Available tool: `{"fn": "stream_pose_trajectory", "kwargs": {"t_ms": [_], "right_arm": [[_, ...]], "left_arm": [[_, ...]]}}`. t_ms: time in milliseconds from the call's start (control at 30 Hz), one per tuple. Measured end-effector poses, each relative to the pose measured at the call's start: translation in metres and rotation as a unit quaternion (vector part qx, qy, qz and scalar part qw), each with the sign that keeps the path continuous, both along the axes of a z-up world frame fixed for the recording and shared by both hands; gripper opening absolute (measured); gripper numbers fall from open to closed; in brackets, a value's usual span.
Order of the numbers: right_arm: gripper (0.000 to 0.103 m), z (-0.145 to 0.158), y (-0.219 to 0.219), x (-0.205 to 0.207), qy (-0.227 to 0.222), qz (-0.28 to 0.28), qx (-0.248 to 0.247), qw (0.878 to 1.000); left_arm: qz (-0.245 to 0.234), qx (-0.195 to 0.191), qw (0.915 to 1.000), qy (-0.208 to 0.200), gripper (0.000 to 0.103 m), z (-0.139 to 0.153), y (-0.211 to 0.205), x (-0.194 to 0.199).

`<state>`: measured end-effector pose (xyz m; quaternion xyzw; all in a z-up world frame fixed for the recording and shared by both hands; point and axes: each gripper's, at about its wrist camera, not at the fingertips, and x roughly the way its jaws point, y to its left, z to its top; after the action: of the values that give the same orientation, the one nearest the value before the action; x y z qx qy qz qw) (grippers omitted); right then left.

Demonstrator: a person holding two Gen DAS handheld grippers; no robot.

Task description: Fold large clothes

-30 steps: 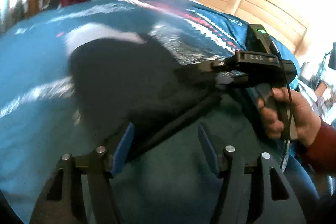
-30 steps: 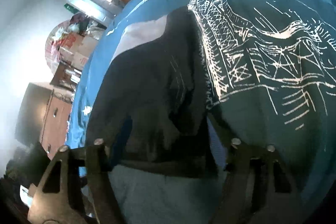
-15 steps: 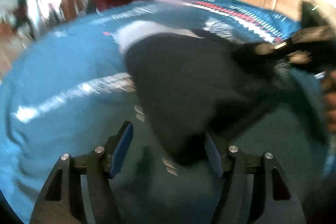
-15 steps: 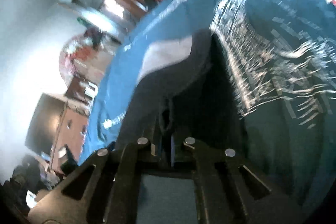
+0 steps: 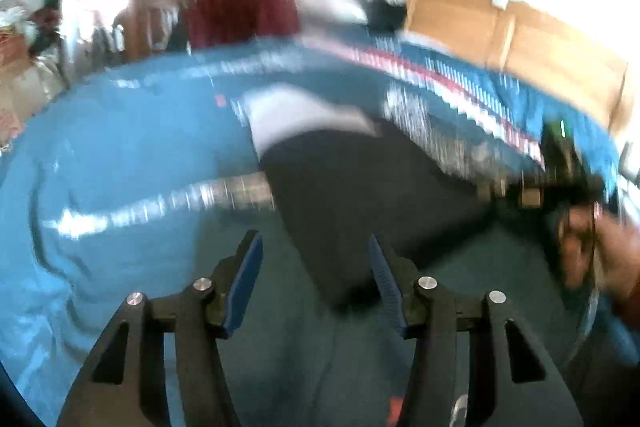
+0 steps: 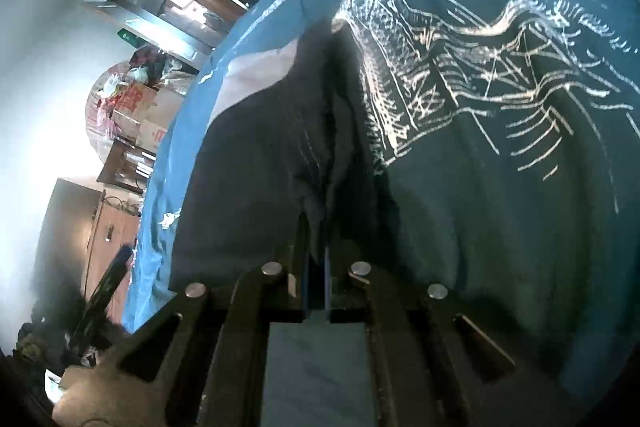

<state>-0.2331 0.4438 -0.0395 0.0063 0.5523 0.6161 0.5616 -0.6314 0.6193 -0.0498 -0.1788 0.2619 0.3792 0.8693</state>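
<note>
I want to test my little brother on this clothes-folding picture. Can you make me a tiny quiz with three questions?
1. True or false: the right gripper is shut on the dark garment.
2. Is the left gripper open or shut?
3. The bedspread under the garment is: A red, B blue, C yellow?

Key: 1 true; 2 open, holding nothing; 3 B.

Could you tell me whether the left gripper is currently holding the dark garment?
No, the left gripper is open, its blue fingers spread apart above the dark garment with no cloth clamped between them.
</note>
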Motion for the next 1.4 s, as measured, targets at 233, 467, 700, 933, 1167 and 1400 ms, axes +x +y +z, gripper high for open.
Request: {"fn": "stream_pose_trajectory", "kwargs": {"t_ms": [233, 467, 700, 933, 1167, 1400], "right_arm": [[0.004, -0.004, -0.003, 0.000, -0.021, 0.016, -0.013, 1.000], [0.030, 0.054, -0.007, -0.004, -0.159, 0.054, -0.015, 0.986], [0.045, 0.077, 0.143, -0.016, -0.221, 0.124, 0.050, 0.966], [0.035, -0.007, 0.266, -0.032, -0.282, 0.205, -0.054, 0.936], [0.042, 0.048, 0.164, -0.040, -0.317, 0.180, 0.033, 0.931], [0.059, 0.006, 0.039, -0.059, -0.308, 0.154, 0.010, 0.939]], "left_arm": [[-0.041, -0.114, 0.9875, 0.101, 0.071, -0.091, 0.051, 0.045], [-0.011, 0.004, 0.9998, 0.018, 0.065, -0.001, 0.066, 0.019], [0.002, 0.006, 0.9990, 0.044, 0.068, -0.019, 0.198, 0.084], [0.031, -0.063, 0.9886, 0.133, 0.067, -0.096, 0.281, 0.151], [0.006, -0.043, 0.9964, 0.073, 0.061, -0.053, 0.221, 0.109], [-0.032, -0.062, 0.9955, 0.064, 0.074, -0.062, 0.070, 0.034]]}}
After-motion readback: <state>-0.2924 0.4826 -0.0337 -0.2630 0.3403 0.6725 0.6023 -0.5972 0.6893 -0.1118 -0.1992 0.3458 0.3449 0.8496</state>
